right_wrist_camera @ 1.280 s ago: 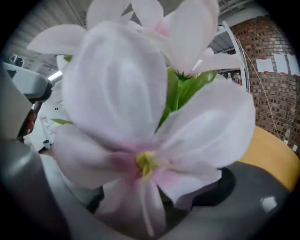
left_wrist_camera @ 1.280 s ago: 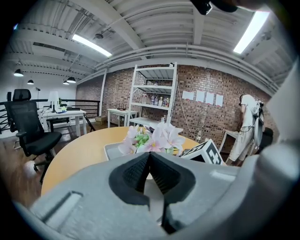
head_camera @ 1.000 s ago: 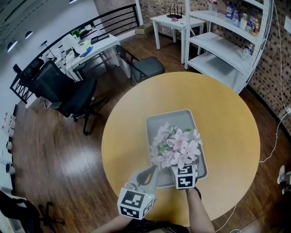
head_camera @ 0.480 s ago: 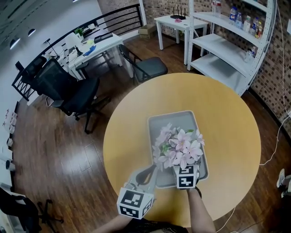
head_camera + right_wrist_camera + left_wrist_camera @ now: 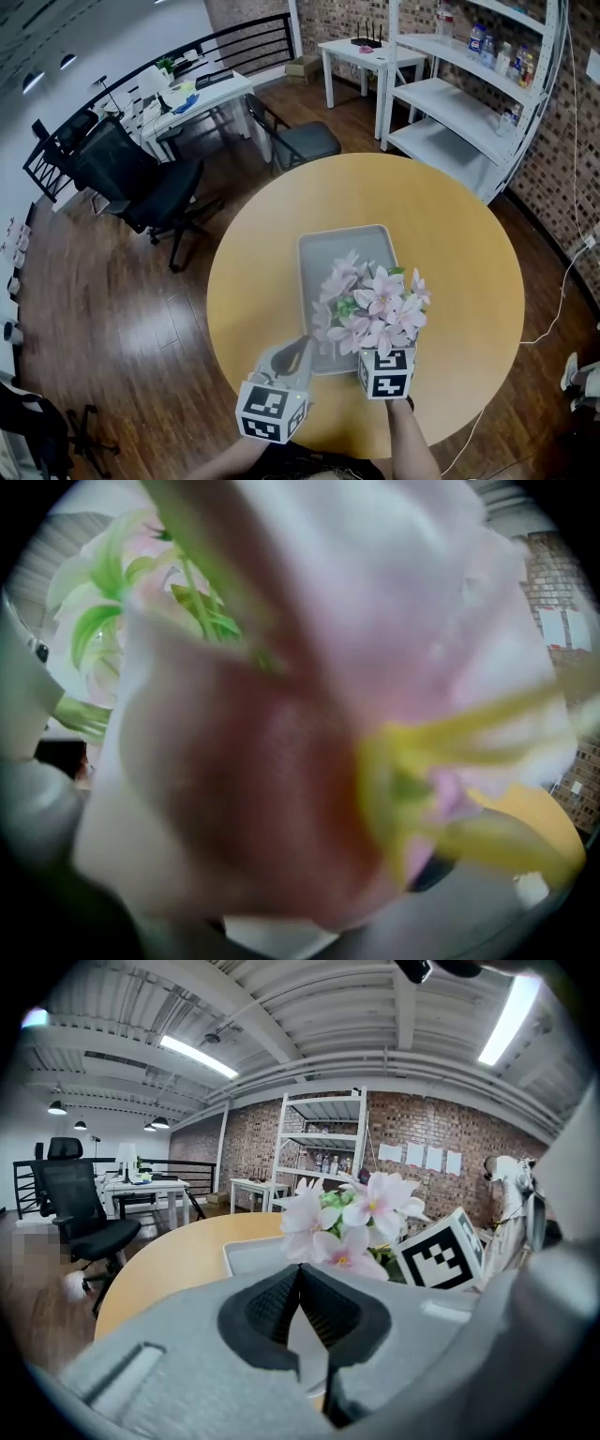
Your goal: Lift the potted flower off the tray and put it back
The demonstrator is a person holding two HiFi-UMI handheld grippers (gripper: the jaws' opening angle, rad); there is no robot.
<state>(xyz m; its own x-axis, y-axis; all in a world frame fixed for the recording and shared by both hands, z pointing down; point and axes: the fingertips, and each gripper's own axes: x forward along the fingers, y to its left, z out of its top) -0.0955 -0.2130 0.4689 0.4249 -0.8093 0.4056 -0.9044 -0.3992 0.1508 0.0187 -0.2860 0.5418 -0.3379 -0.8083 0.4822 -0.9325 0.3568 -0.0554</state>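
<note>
Two tongs are out, but the work falls to the right tongs (image 5: 383, 356). They sit at the foot of the flower (image 5: 375, 305), buried under its blossoms, and petals fill their own view. You cannot tell whether they are spread or pinching the pot, though a grip on it seems likely. The left tongs (image 5: 302, 349) are pressed together on nothing, at the near left corner of the tray (image 5: 323, 253), just beside the blooms. The flower is over the tray's near right part, with petals spilling past the right rim. The pot is hidden, so you cannot tell whether it rests on the tray or hangs above it. Hold the pot upright and move it slowly and low. Aim for the bare grey floor toward the tray's middle rather than the corner, so the base clears the raised rim. Steer by the head view, since the right gripper view is blind. Let go only once the base feels flat. The left tongs are the nearest obstacle, so draw them aside before you swing the blossoms that way. Beyond the bench (image 5: 450, 244), the chair (image 5: 291, 141) and shelf (image 5: 469, 94) stand well apart and should not hinder you.
</note>
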